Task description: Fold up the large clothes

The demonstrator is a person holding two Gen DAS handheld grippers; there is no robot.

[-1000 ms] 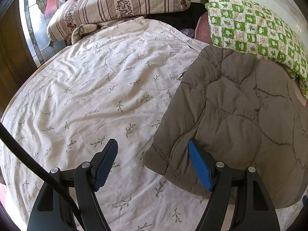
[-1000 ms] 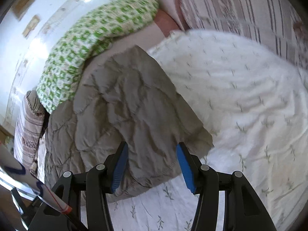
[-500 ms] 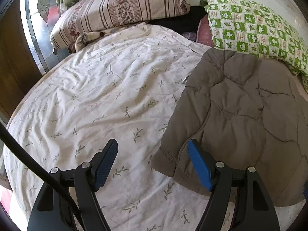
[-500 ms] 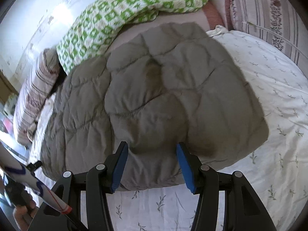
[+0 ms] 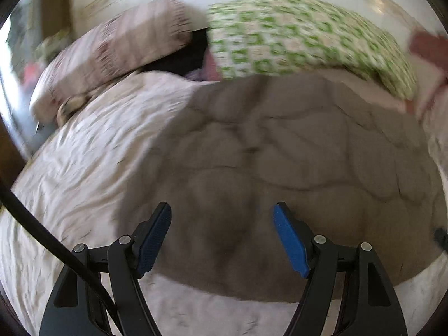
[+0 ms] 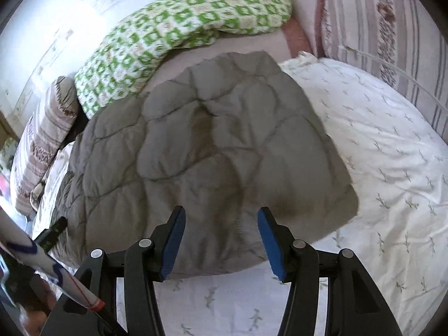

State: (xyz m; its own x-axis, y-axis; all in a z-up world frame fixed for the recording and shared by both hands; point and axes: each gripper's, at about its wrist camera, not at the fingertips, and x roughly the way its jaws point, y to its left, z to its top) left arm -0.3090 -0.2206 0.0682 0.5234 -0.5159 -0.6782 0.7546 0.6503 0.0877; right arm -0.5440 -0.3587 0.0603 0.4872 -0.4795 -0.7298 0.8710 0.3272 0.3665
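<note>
A grey-brown quilted jacket (image 5: 280, 162) lies folded flat on the bed. In the blurred left wrist view it fills the middle, and my left gripper (image 5: 222, 218) hovers open over its near edge with nothing between the blue pads. The right wrist view shows the same jacket (image 6: 212, 151) as a neat padded rectangle. My right gripper (image 6: 221, 221) hangs open above its near hem, pads apart and clear of the cloth. The tip of the left gripper (image 6: 53, 231) shows at the jacket's left edge.
The jacket rests on a white leaf-print sheet (image 6: 392, 173). A green-and-white checked quilt (image 6: 173, 33) lies rolled behind the jacket. Striped pillows sit at the far left (image 5: 120, 53) and the far right (image 6: 380, 28). A pale wall runs behind the bed.
The left gripper has swung right from the bare sheet to over the jacket, blurring its view. The right gripper has shifted left to centre on the jacket's near hem. Both stayed open.
</note>
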